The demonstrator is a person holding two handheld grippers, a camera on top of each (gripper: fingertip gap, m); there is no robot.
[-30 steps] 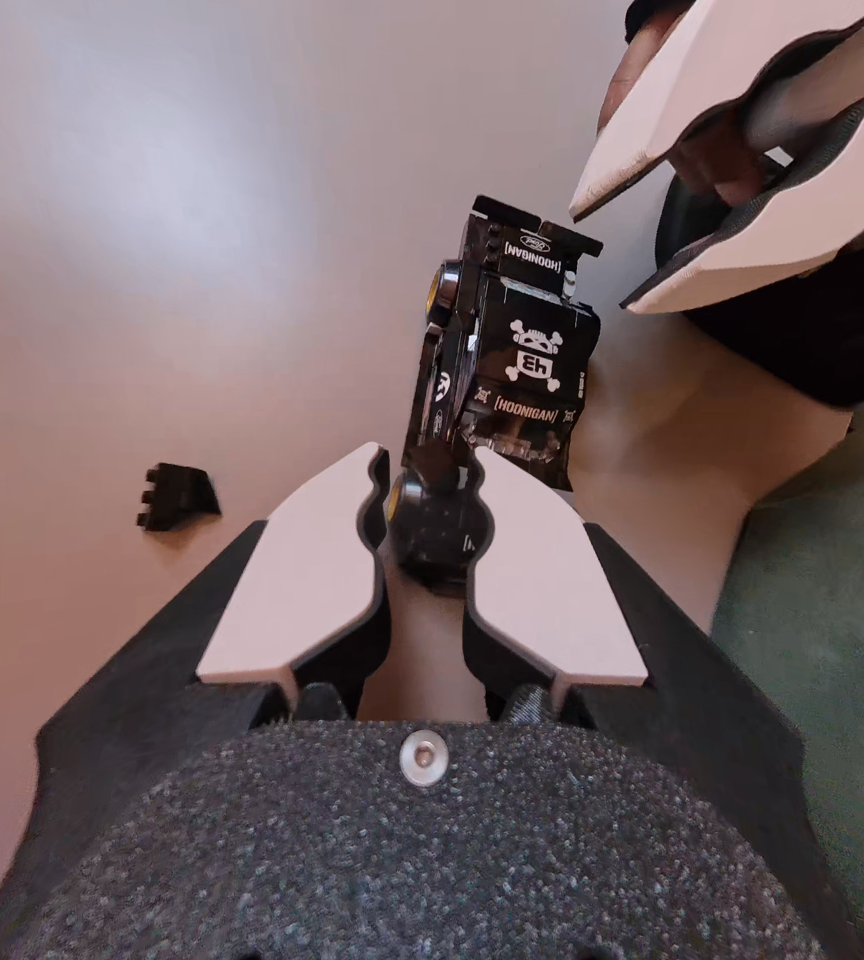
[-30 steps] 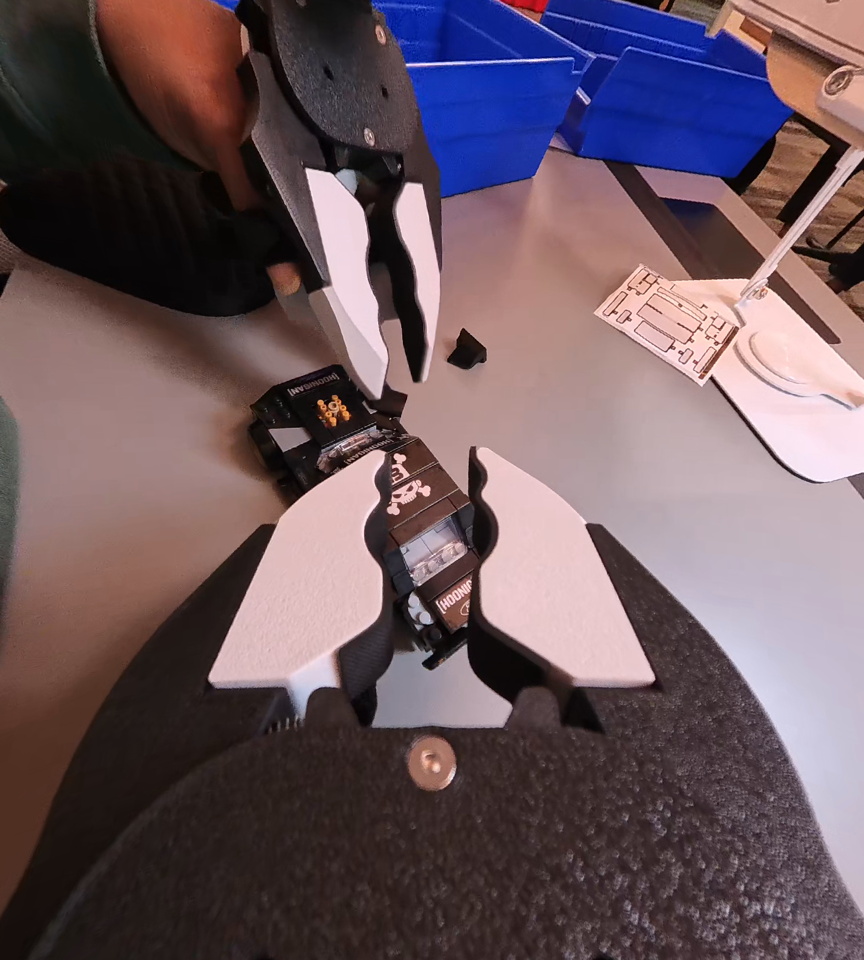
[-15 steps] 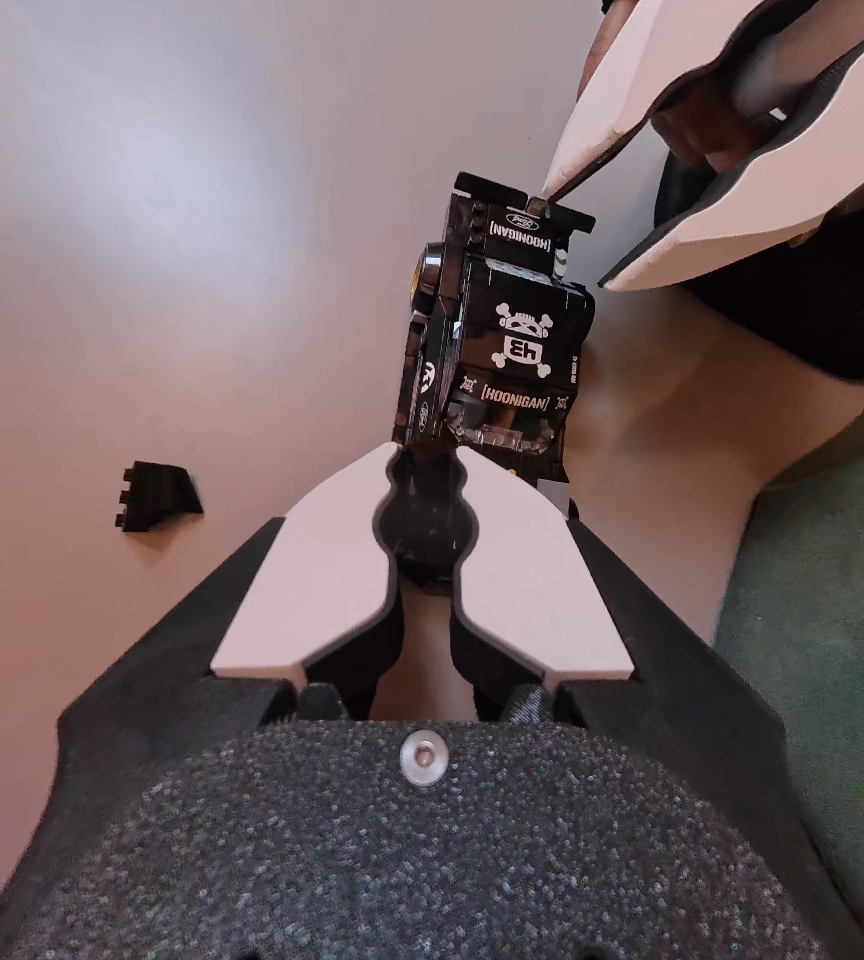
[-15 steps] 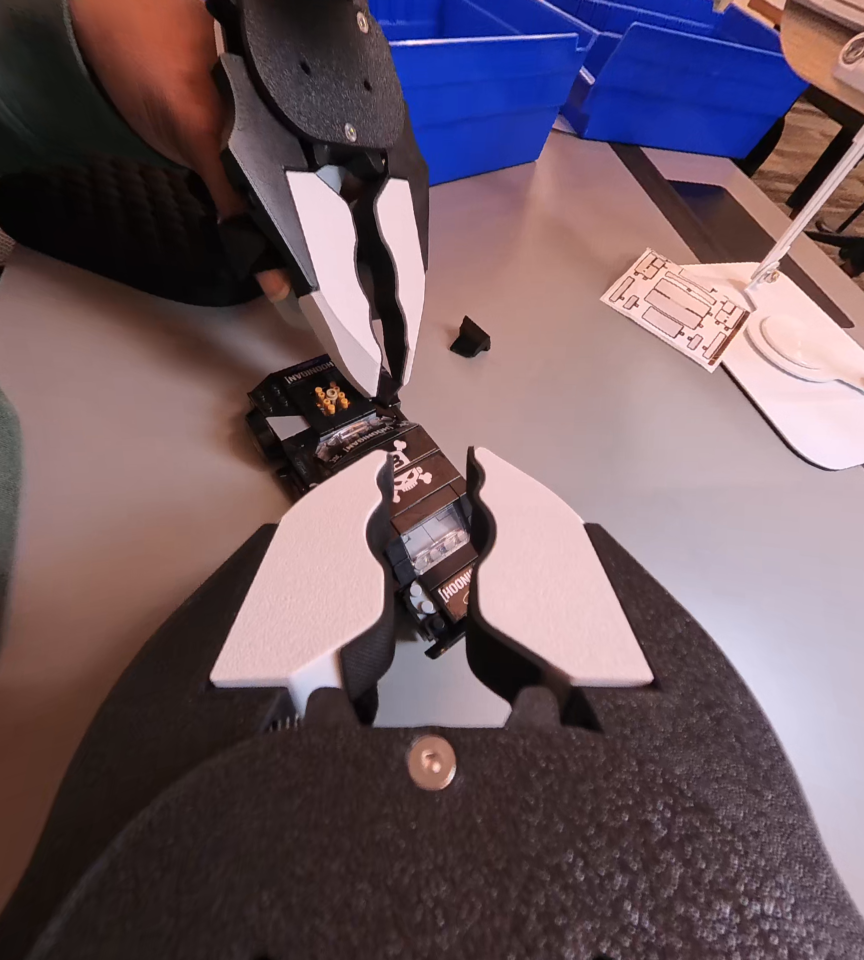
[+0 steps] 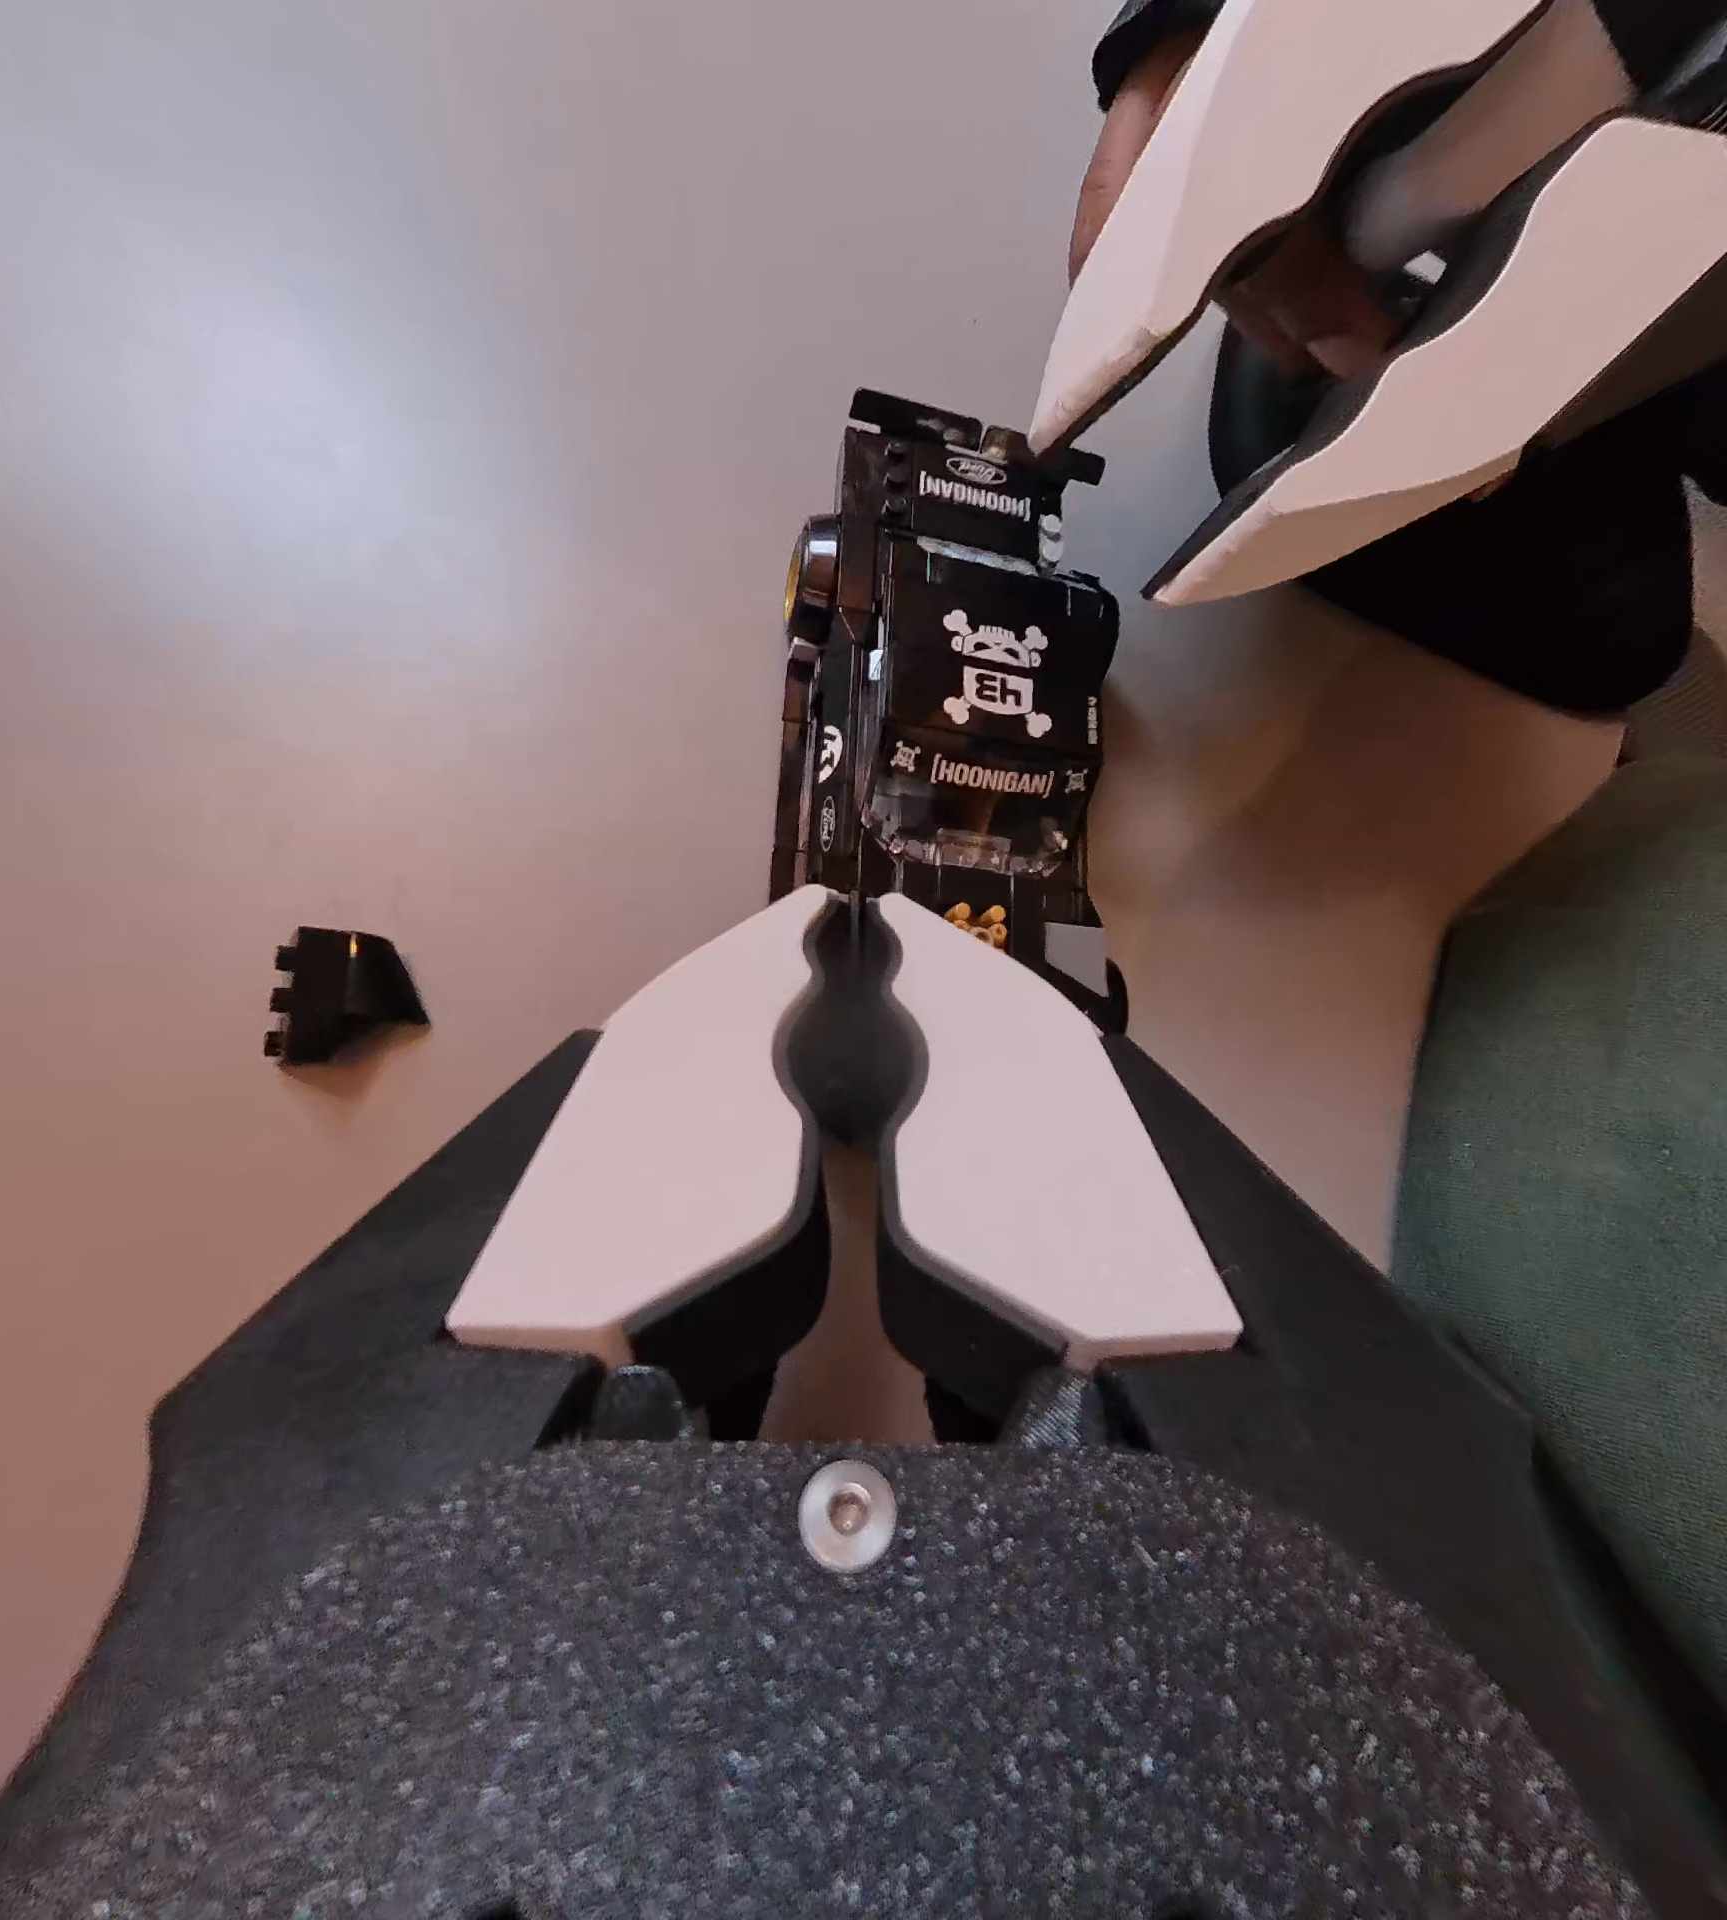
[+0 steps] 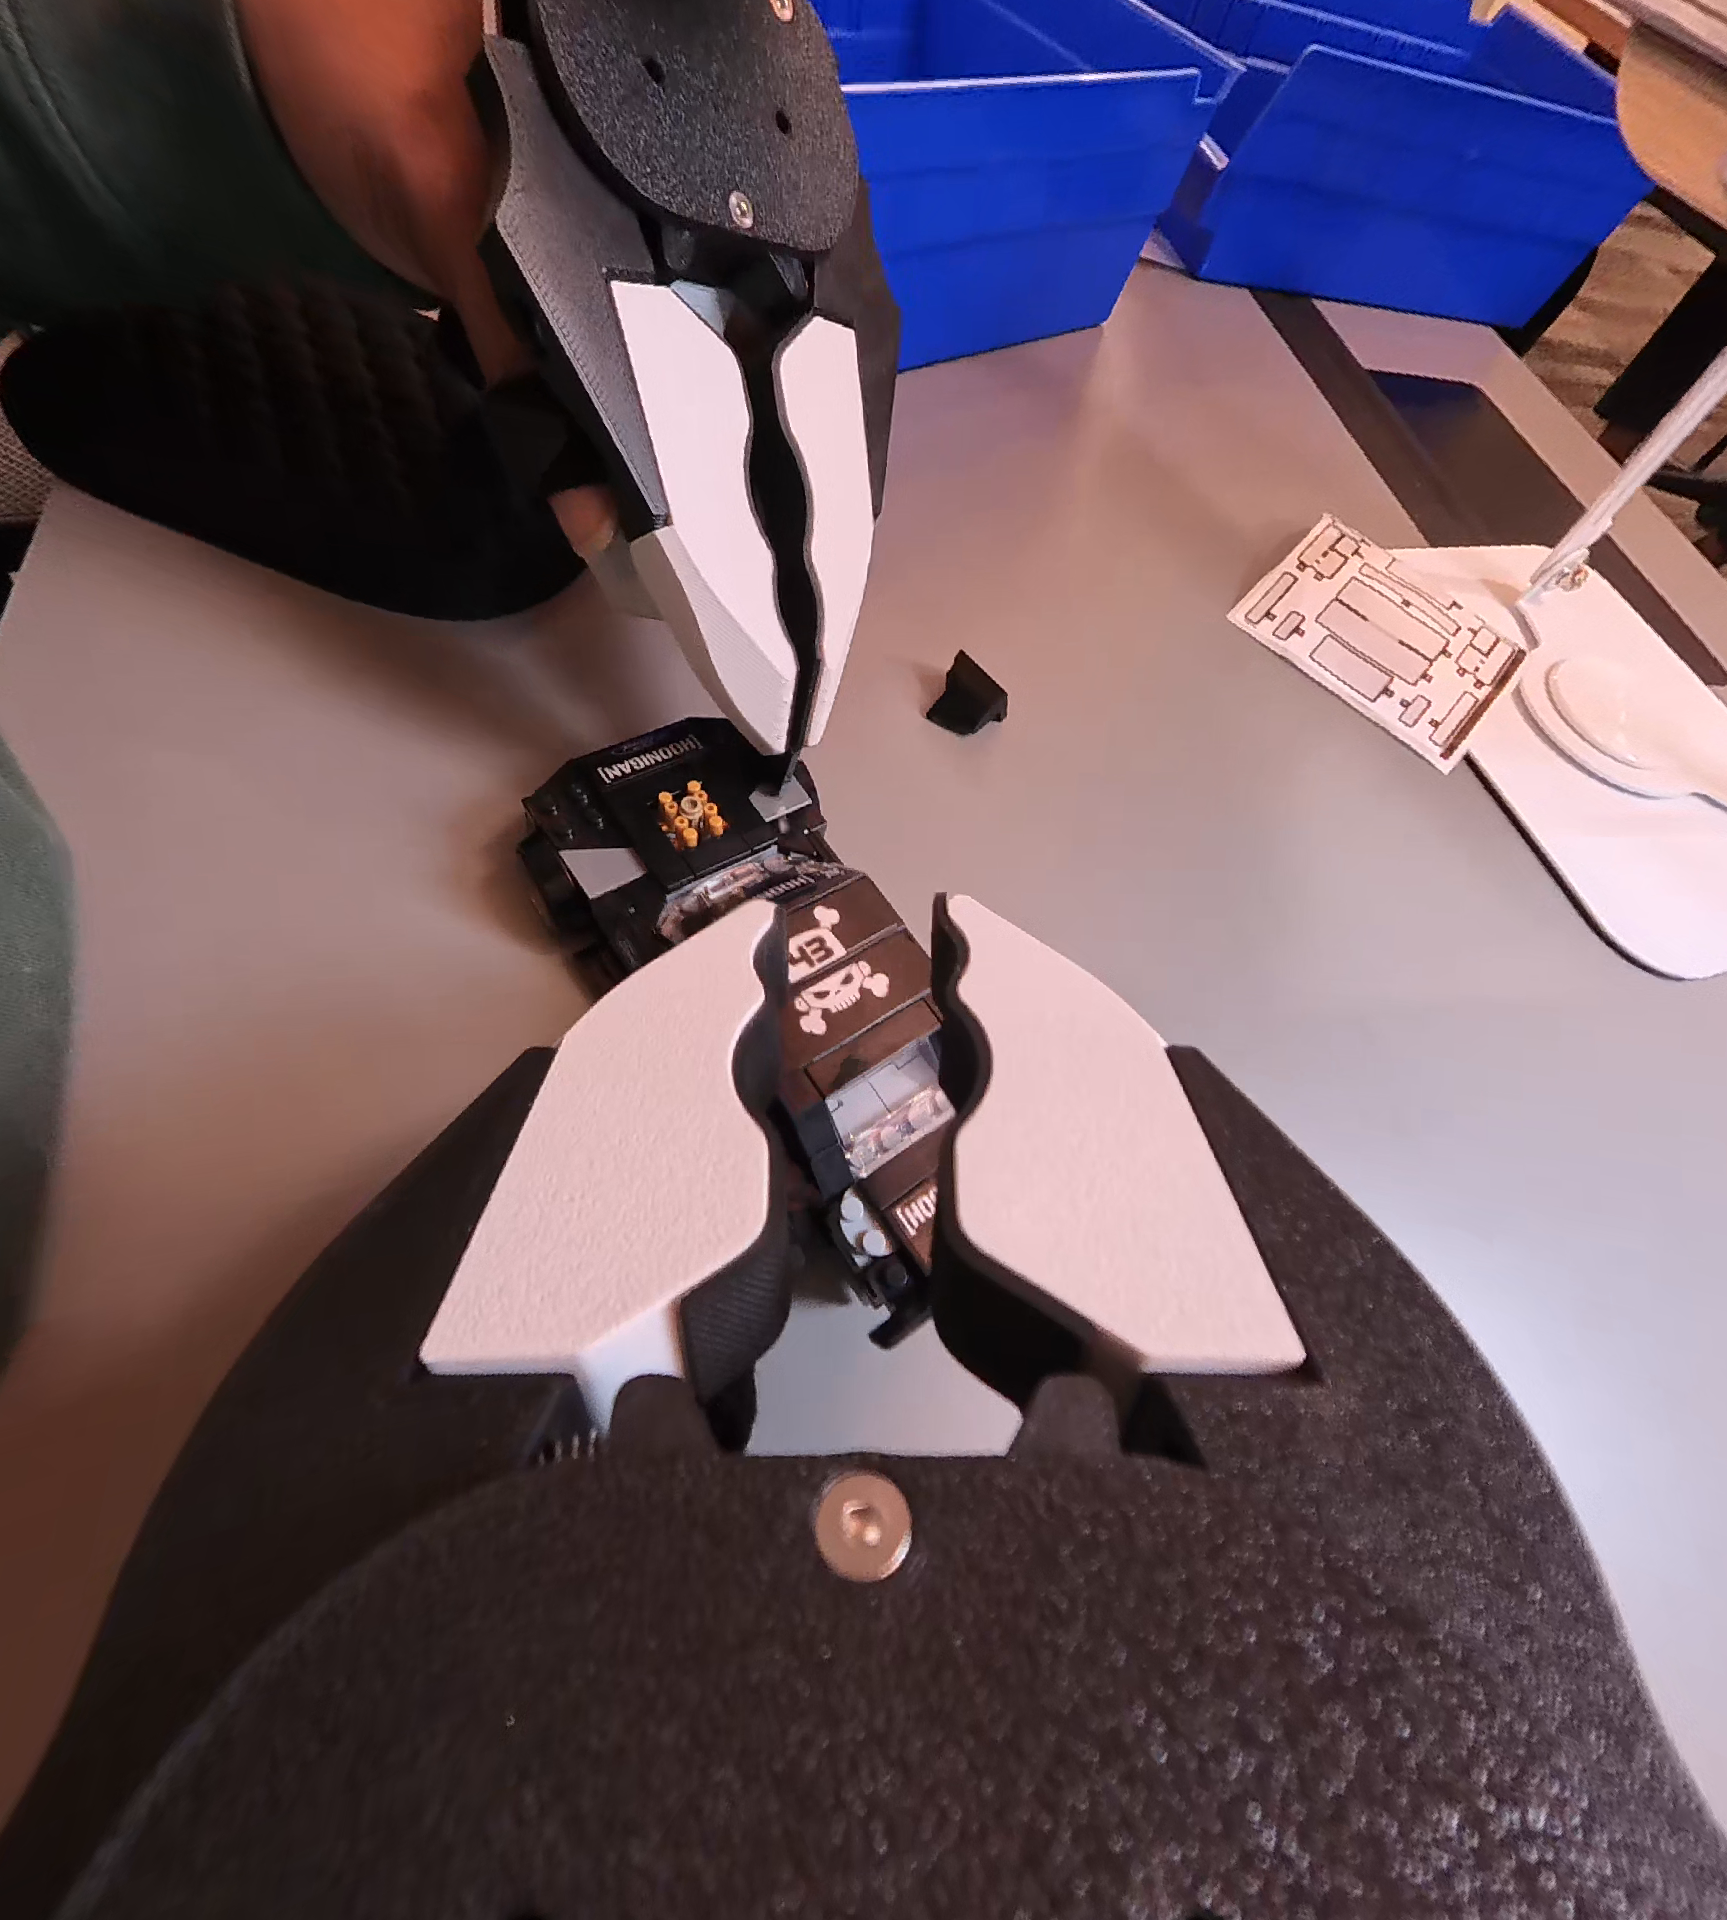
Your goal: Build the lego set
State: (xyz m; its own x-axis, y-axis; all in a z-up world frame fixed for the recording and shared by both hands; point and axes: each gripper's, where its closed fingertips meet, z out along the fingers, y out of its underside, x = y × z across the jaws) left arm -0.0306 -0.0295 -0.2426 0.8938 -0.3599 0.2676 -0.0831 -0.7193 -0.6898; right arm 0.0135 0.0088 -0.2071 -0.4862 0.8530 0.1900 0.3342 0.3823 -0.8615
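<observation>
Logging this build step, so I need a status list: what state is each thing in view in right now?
Black lego car: on the table, roof on, gripped at its rear.
Right gripper: shut on the car.
Left gripper: shut, tips touching the car's front.
Loose black lego wedge piece: lying unattached.
Blue plastic bins: contents hidden.

We see our left gripper (image 5: 851,914) pinched nearly closed at the black Lego car (image 5: 952,686); a loose black piece (image 5: 339,995) lies beside.

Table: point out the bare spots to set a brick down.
Free: the grey table between the loose black brick and the sticker sheet. Also left of the Lego car. Crowded: around the car, where both hand-held grippers meet.
</observation>
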